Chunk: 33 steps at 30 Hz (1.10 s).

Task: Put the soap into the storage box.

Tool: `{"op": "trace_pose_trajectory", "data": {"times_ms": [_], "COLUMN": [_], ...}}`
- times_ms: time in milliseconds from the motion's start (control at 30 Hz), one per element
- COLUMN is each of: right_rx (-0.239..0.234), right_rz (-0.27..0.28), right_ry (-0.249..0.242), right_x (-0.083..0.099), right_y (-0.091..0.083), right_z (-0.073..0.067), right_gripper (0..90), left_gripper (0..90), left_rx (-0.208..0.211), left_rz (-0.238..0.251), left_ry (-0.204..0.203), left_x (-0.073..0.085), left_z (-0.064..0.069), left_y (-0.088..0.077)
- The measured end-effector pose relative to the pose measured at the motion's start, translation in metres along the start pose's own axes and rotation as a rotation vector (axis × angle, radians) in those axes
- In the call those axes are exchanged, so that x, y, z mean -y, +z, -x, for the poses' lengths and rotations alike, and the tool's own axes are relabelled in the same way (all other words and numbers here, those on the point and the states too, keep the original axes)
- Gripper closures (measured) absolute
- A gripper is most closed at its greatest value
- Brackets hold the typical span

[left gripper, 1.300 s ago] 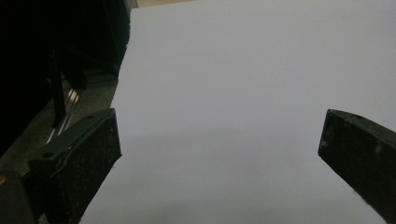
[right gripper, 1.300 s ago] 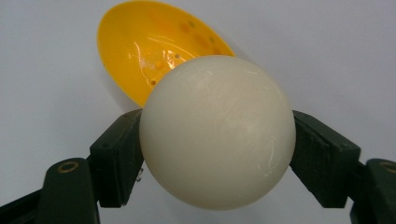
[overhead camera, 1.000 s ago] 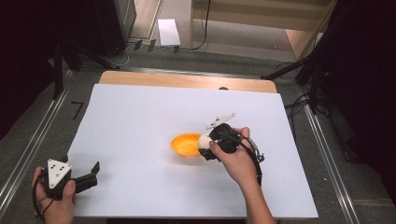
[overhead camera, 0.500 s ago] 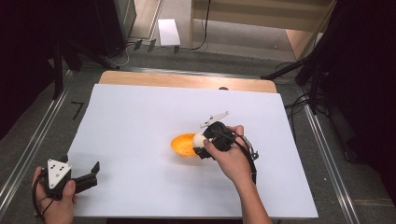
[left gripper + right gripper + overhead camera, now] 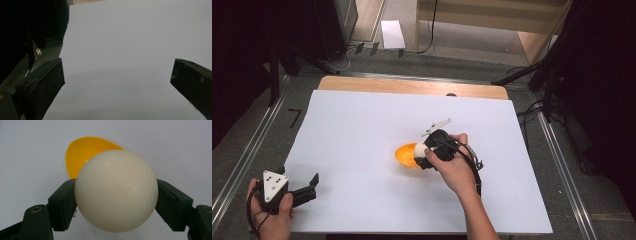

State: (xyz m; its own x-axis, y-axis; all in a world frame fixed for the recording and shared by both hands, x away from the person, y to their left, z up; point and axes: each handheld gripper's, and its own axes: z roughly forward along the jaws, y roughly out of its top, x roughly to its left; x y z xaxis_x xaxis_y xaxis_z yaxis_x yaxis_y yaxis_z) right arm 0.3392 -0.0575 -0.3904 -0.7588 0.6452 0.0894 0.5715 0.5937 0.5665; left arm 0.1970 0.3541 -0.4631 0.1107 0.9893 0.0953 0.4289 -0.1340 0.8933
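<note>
High view: the right gripper [image 5: 424,152] pinches a white ball [image 5: 420,149] at the near-right rim of the orange bowl [image 5: 406,155] mid-sheet, while the left gripper [image 5: 307,190], jaws spread, rests well apart at the sheet's near-left corner. Right gripper view: the ball [image 5: 116,190] sits clamped between both jaws, the bowl [image 5: 82,155] lying straight ahead just beyond it.

Cream-white, smooth round ball [image 5: 116,191] up front, glossy, with faint pale scuffs across its skin. Behind it, a bright orange-yellow plastic bowl [image 5: 86,155], deeper orange inside its hollow; from the high view the same bowl glows orange [image 5: 404,155] beside the pale ball [image 5: 420,149]. Matt black right tongs [image 5: 116,202] either side of the ball, a brass-coloured rivet on each arm. Black left tongs [image 5: 314,180] too, topped by a light grey three-cornered plate dotted with dark spots. Plain white sheet [image 5: 362,125] over the light wooden desk [image 5: 412,86], a tan strip along the far edge. Dark grey floor around.
</note>
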Motion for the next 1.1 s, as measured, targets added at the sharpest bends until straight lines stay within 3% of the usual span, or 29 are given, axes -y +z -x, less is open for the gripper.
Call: {"op": "trace_pose_trajectory", "data": {"times_ms": [1100], "right_rx": [-0.004], "right_rz": [-0.029], "right_ry": [0.03], "right_x": [-0.009], "right_y": [0.022], "right_z": [-0.004], "right_gripper": [24.5], "left_gripper": [0.0], "left_rx": [0.002], "left_rz": [-0.003], "left_ry": [0.008], "left_x": [0.0], "left_z": [0.0], "left_y": [0.0]}}
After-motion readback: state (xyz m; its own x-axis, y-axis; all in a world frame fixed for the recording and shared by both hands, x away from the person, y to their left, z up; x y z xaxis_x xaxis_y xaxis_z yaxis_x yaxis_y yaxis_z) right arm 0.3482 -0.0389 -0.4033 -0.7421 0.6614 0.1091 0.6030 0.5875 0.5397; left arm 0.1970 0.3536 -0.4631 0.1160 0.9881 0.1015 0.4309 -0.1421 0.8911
